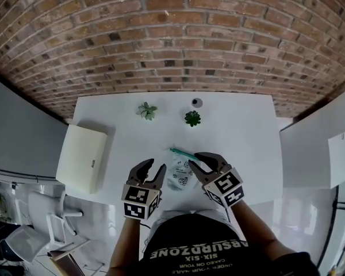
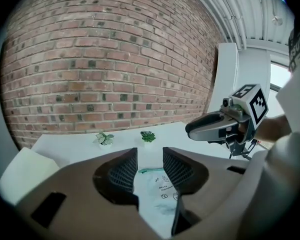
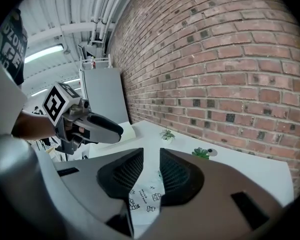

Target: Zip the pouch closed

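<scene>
A clear pouch (image 1: 181,176) printed with small drawings lies flat near the front edge of the white table (image 1: 241,131). Its teal zipper (image 1: 182,153) runs along the far edge. My left gripper (image 1: 154,167) hovers just left of the pouch with its jaws apart and nothing between the pads. In the left gripper view the pouch (image 2: 157,191) shows through the gap of the left gripper (image 2: 150,156). My right gripper (image 1: 194,160) sits over the pouch's right side, open. In the right gripper view the pouch (image 3: 146,199) lies below the right gripper (image 3: 151,159), untouched.
Two small potted plants (image 1: 146,110) (image 1: 192,118) and a small round object (image 1: 196,102) stand at the table's far side. A white box (image 1: 82,157) sits off the left edge. A brick wall (image 1: 172,39) runs behind the table.
</scene>
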Action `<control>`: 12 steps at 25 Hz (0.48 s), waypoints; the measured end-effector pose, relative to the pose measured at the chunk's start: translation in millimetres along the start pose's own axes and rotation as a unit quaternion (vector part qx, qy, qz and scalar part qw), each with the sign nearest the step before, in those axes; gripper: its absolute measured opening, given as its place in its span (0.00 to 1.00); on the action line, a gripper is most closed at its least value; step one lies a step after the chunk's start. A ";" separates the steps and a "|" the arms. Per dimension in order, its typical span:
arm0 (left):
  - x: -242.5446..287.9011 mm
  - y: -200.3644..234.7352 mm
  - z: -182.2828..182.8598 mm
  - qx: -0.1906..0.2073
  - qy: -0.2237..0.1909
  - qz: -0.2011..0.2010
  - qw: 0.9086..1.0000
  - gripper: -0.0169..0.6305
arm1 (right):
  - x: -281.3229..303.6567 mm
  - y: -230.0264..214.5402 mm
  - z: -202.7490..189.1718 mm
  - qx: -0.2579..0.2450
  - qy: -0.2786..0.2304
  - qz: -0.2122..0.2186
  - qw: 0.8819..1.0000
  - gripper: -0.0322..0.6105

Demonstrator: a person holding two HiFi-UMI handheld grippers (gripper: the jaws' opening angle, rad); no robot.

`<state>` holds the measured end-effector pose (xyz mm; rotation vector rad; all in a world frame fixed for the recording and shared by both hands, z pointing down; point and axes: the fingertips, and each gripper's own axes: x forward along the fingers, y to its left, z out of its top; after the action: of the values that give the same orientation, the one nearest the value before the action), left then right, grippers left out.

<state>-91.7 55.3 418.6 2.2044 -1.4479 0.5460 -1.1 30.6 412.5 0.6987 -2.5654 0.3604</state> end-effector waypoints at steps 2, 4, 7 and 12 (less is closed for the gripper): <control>9.0 4.2 0.2 0.001 0.006 -0.005 1.000 0.24 | 7.2 -2.9 -1.5 -0.002 0.008 0.006 1.000 0.19; 19.2 8.3 -1.1 0.003 0.015 -0.010 1.000 0.24 | 15.1 -5.4 -4.2 -0.008 0.017 0.014 1.000 0.19; 36.0 14.7 -7.3 0.010 0.033 -0.017 0.999 0.24 | 27.8 -11.0 -10.5 -0.028 0.031 0.022 0.999 0.19; 64.2 23.9 -26.9 0.036 0.088 -0.034 0.995 0.24 | 49.3 -26.6 -18.3 -0.055 0.051 0.037 0.997 0.19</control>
<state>-92.1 13.9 479.5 2.1906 -1.2780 0.7593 -18.4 -5.5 455.8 0.5335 -2.4976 0.2697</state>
